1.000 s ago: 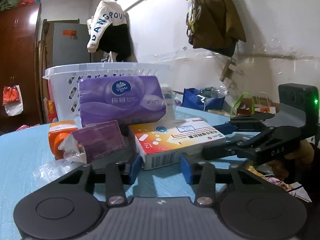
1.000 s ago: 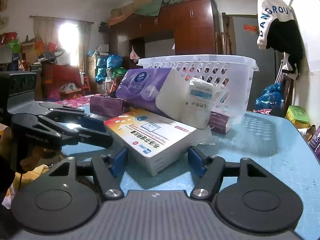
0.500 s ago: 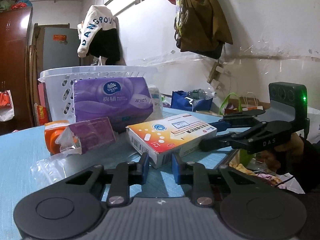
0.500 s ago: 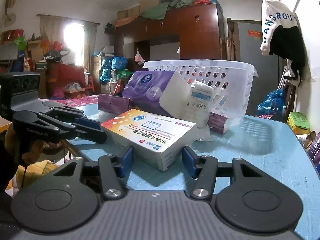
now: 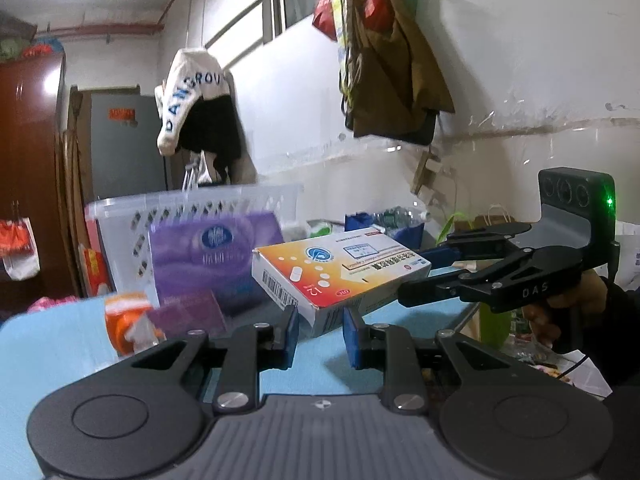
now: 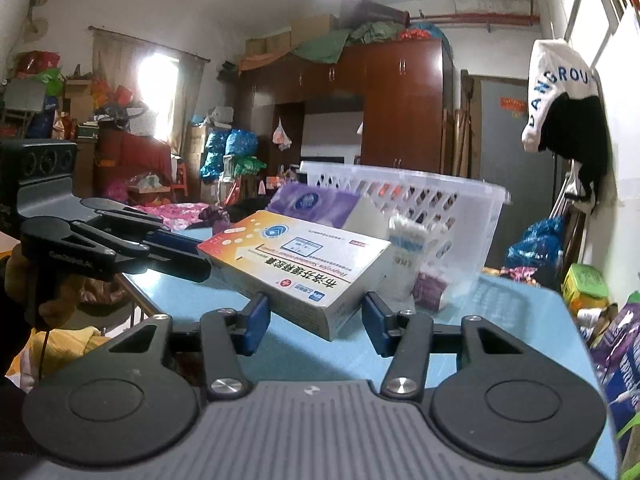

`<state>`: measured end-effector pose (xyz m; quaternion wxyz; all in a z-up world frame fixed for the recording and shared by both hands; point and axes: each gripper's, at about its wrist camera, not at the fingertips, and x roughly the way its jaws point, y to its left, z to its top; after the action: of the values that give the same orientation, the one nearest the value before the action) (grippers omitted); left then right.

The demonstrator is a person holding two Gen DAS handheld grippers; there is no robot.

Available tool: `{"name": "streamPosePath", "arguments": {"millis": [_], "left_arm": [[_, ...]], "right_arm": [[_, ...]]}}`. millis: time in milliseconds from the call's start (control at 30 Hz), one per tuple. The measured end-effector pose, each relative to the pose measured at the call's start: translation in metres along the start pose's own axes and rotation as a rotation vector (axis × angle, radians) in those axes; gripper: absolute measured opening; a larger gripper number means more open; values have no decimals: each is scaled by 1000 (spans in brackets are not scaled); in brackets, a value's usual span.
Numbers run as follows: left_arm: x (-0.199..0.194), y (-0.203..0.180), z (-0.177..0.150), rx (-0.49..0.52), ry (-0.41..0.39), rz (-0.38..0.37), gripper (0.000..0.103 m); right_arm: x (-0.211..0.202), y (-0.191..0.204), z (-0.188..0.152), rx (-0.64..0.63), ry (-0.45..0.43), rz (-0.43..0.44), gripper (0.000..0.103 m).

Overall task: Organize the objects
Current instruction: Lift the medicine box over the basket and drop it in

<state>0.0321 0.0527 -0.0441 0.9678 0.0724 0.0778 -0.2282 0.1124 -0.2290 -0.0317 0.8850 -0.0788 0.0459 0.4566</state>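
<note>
A white and orange medicine box hangs tilted above the blue table, held at both ends. My left gripper is shut on its barcode corner, blue pads pressing both sides. In the left wrist view the right gripper comes in from the right and clamps the box's far end. In the right wrist view the same box sits between the pads of my right gripper, which press on its near end. There the left gripper reaches in from the left, held by a hand.
A white slotted basket stands behind the box, with a purple tissue pack leaning on it. An orange bottle and a purple pouch lie at the left. A white wrapped pack stands by the basket.
The box lay flat on the table a second ago. Both grippers closed on it, and it has risen off the table and tilted.
</note>
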Motion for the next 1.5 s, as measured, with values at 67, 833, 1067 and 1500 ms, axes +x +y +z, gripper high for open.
{"name": "streamPosePath", "arguments": {"millis": [67, 833, 1067, 1500], "left_arm": [[-4, -3, 9, 14, -18, 12, 28], [45, 44, 119, 75, -81, 141, 28], [88, 83, 149, 54, -37, 186, 29], [167, 137, 146, -6, 185, 257, 31]], "right_arm": [[-2, -1, 10, -12, -18, -5, 54], [50, -37, 96, -95, -105, -84, 52], [99, -69, 110, -41, -35, -94, 52], [170, -93, 103, -3, 209, -132, 52]]}}
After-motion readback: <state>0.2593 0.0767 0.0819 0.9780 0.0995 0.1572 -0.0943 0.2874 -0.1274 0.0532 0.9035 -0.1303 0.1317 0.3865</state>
